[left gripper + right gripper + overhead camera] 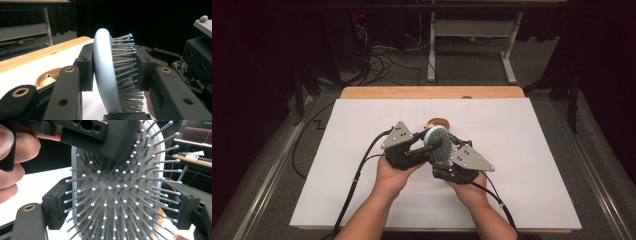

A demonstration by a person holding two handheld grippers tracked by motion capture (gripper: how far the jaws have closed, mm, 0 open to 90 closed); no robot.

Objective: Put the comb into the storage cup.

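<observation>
Both grippers pinch the pale-blue hairbrush (438, 140), lifted above the middle of the white desk (532, 200). Left gripper (113, 63) presses one pad on the smooth back, the other on the bristle tips; right gripper (120, 205) clamps the brush's side edges, probably steadying it for a handover. A tan dish (46, 78) sits behind.

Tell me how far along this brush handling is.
Done: the brush is lifted off the table. In hand: the left gripper clamps it back-to-bristles, and the right gripper grips its edges. Left: unclear; the tan object beyond lies untouched.
</observation>
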